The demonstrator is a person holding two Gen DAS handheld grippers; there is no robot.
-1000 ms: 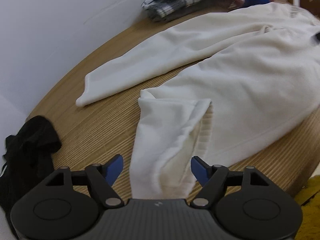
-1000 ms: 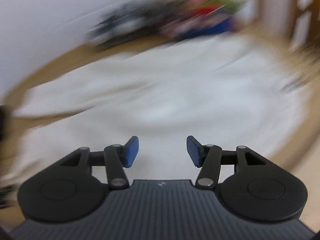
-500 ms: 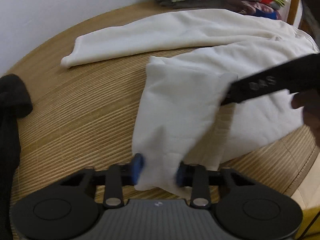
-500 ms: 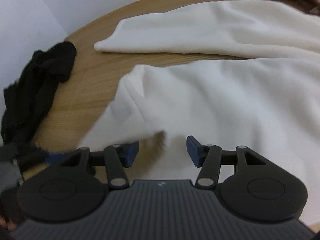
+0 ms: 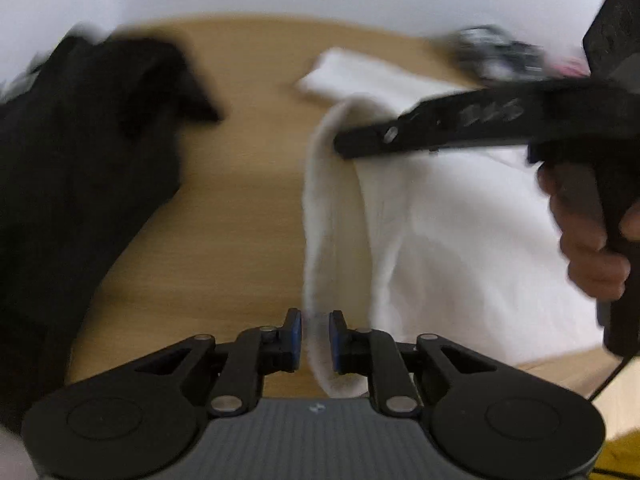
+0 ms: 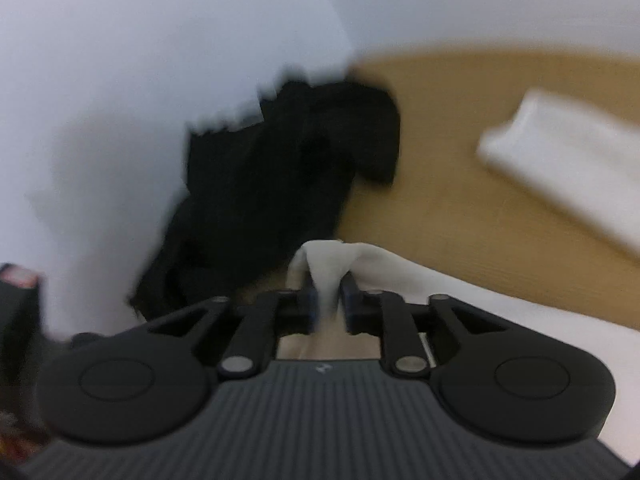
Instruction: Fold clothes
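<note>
Left wrist view showed your left gripper point(image 5: 315, 338) clamped on the cream fleece garment's point(image 5: 440, 240) edge — your right gripper point(image 6: 329, 300), just closing, pinched another fold.

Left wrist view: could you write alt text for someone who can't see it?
A handheld left gripper pinches the edge of a white garment on a wooden table. The right gripper, held in a hand, meets the same edge farther along; a black garment lies left.
</note>
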